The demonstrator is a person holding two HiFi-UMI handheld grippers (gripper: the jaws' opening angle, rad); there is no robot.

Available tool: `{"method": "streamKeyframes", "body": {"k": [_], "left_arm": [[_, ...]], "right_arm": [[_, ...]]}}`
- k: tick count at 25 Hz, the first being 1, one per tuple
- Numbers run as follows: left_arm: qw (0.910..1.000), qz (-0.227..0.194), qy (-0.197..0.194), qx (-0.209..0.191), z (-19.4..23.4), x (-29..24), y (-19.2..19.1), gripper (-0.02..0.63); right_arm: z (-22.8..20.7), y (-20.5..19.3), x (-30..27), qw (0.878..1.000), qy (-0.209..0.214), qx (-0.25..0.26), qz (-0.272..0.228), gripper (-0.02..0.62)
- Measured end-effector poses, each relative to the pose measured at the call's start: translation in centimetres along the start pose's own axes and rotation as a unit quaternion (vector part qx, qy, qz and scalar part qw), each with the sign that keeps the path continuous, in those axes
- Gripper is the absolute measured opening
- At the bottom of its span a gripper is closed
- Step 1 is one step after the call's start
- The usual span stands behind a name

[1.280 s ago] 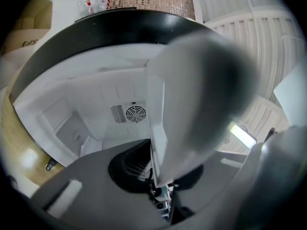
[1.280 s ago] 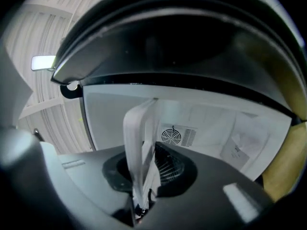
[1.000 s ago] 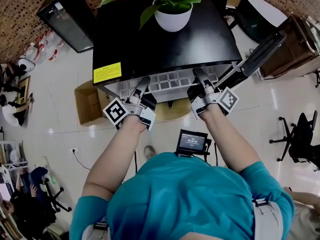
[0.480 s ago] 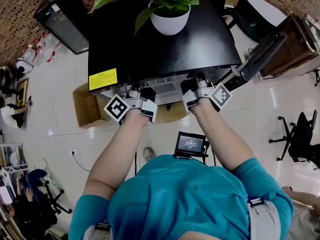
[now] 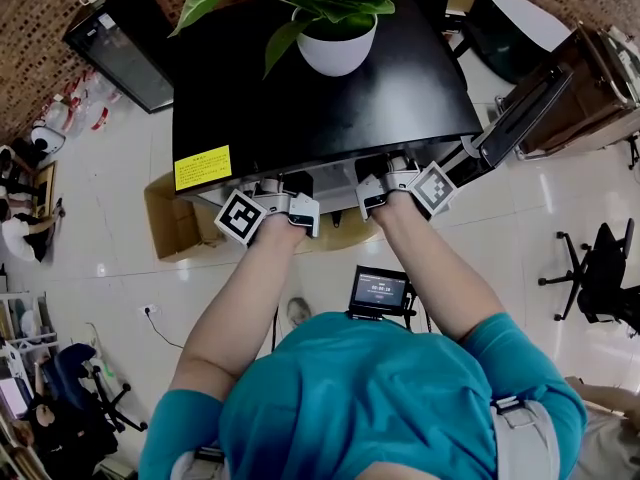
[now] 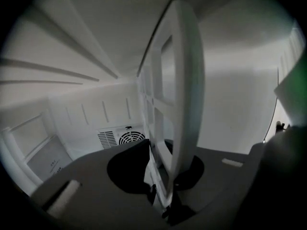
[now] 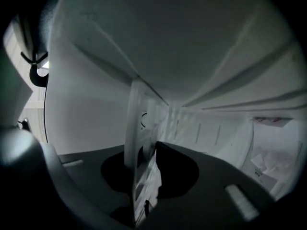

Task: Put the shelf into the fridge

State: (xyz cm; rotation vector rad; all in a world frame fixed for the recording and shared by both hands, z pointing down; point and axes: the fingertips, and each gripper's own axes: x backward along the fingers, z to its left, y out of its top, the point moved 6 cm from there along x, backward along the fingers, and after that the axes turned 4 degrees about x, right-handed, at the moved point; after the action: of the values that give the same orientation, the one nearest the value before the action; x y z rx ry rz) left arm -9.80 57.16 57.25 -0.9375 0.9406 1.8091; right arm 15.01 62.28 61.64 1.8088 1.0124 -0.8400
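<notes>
Head view: left gripper [image 5: 287, 206] and right gripper [image 5: 390, 186] reach under the top of the fridge [image 5: 320, 108], which bears a plant [image 5: 336, 38]. Left gripper view: jaws clamped on the white shelf [image 6: 177, 104] edge inside the fridge, vent [image 6: 122, 138] behind. Right gripper view: jaws pinch the same shelf.

The shelf [image 6: 176, 104] lies inside the fridge [image 5: 400, 88], with the left gripper [image 6: 164, 200] and right gripper [image 7: 140, 200] at its near edge. A potted plant [image 5: 335, 33] stands on top of the fridge.

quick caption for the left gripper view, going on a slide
Left tongs shut on the white plastic grid shelf, seen edge-on inside the white fridge cavity, round fan vent at the back.
</notes>
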Motion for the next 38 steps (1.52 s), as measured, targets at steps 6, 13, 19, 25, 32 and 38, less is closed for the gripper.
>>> {"method": "streamKeyframes", "body": {"k": [6, 13, 19, 25, 32, 38], "left_arm": [[1.0, 0.005, -0.003, 0.006, 0.1, 0.6, 0.2, 0.046], [0.9959, 0.087, -0.007, 0.022, -0.2, 2.2, -1.8, 0.055], [0.9767, 0.178, 0.095, 0.073, 0.5, 7.7, -3.8, 0.035], [0.9581, 0.269, -0.038, 0.09, -5.0, 14.5, -0.2, 0.003], [0.9285, 0.33, -0.148, 0.085, -11.2, 19.3, 6.0, 0.002], [0.9358, 0.311, -0.162, 0.03, -16.2, 28.5, 4.8, 0.002]], "right_arm": [[0.6, -0.4, 0.0, 1.0, 0.019, 0.009, 0.001, 0.072], [0.7, -0.5, 1.3, 0.999, 0.029, -0.009, 0.024, 0.077], [0.3, -0.9, 4.8, 0.995, 0.026, -0.077, 0.062, 0.059], [5.0, -5.3, 10.2, 0.996, 0.027, -0.053, 0.067, 0.004], [13.0, -8.3, 12.0, 0.991, 0.101, 0.031, 0.082, 0.002], [21.5, -9.2, 20.3, 0.97, 0.174, 0.12, 0.124, 0.002]]}}
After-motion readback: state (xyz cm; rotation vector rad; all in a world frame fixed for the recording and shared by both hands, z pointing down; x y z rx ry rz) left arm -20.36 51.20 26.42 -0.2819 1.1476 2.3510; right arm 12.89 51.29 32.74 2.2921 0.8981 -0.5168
